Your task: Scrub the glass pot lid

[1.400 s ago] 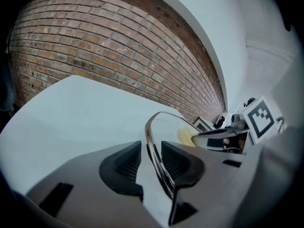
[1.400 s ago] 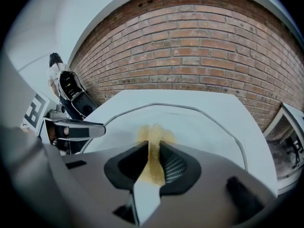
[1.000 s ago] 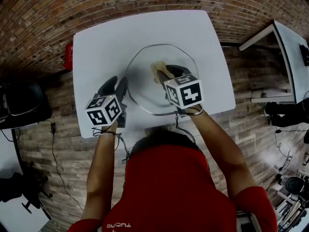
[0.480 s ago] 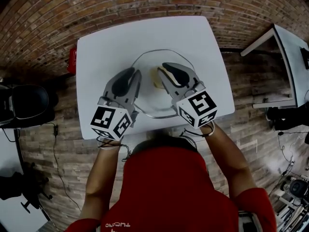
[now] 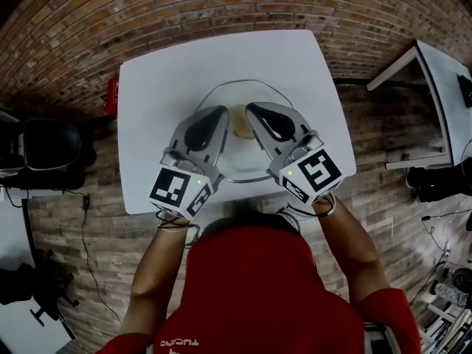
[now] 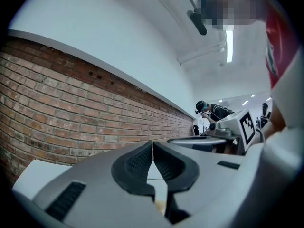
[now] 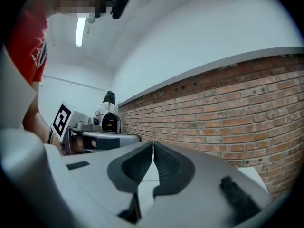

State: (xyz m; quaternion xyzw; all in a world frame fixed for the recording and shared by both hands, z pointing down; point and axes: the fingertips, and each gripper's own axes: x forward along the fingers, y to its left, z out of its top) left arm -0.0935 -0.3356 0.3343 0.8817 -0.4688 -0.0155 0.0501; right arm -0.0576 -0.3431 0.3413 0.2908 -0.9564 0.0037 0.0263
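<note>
**Glass pot lid, flat on table; both claws closed and empty**

Item: glass pot lid (image 5: 243, 94), clear, round, thin rim. It lies flat on the white table (image 5: 162, 72), toward the table's near half. A small tan piece (image 5: 240, 122) sits at its middle; what it is cannot be told.

Left gripper (image 5: 215, 111): held over the lid's left part, nose pointing away from the person. Pads pressed together (image 6: 152, 148), nothing between them.

Right gripper (image 5: 254, 108): held over the lid's right part, just beside the left one, with the tan piece showing between the two noses. Pads likewise together (image 7: 152, 148), nothing held.

Surroundings: brick wall (image 5: 221, 6) behind the table; red object (image 5: 110, 94) at the table's left edge; black chair (image 5: 44, 150) well off to the left; a second white table (image 5: 442, 72) at right.
</note>
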